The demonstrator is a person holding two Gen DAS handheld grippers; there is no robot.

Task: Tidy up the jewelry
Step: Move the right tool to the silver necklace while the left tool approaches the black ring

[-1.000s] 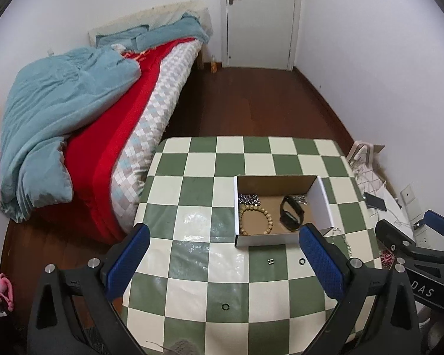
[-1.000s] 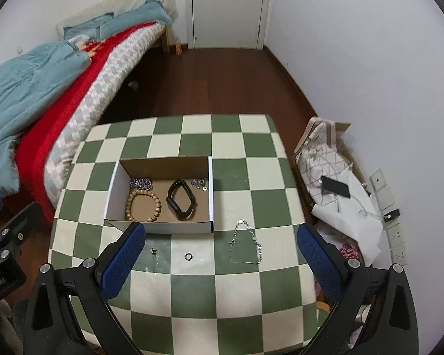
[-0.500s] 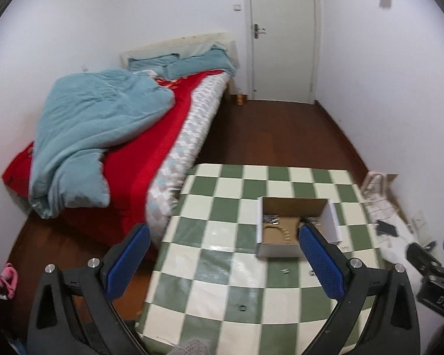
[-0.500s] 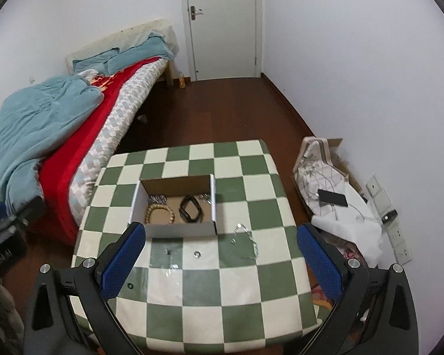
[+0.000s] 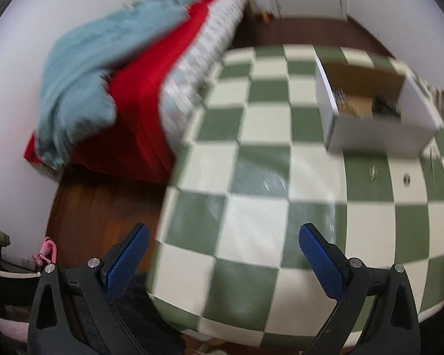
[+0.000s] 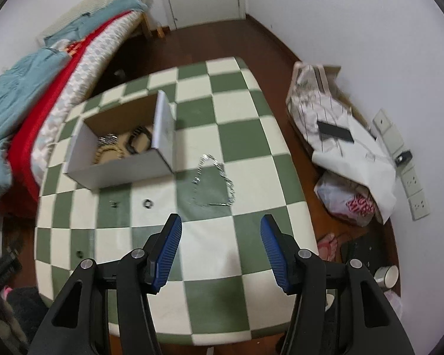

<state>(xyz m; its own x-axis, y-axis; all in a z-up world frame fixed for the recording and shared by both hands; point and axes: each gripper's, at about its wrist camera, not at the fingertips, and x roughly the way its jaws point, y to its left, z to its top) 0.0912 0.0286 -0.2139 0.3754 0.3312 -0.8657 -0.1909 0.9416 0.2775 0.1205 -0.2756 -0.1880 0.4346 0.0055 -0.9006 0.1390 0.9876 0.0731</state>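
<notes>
An open white cardboard box (image 6: 124, 168) (image 5: 379, 136) sits on the green-and-cream checkered table (image 6: 245, 136) (image 5: 251, 224). Inside lie a wooden bead bracelet (image 6: 109, 152), a black band (image 6: 139, 142) and a silver chain (image 6: 106, 139). A silver necklace (image 6: 213, 180) lies on the table right of the box. A small ring (image 6: 147, 203) (image 5: 406, 179), a small earring (image 6: 114, 204) (image 5: 372, 173) and another ring (image 6: 79, 253) lie in front of the box. My right gripper (image 6: 220, 245) is open and empty, above the table's near side, just short of the necklace. My left gripper (image 5: 222, 254) is open and empty over the table's left front edge.
A bed with red cover and teal blanket (image 5: 103, 68) (image 6: 23, 94) stands left of the table. A pile of bags, paper and a phone (image 6: 340, 148) lies on the floor by the right wall. A white cup (image 6: 386, 275) and slippers (image 6: 328, 245) sit on the floor at right.
Both grippers have dropped down and closer to the table. The left view has swung left and is blurred by motion. The right gripper's fingers stand closer together than before.
</notes>
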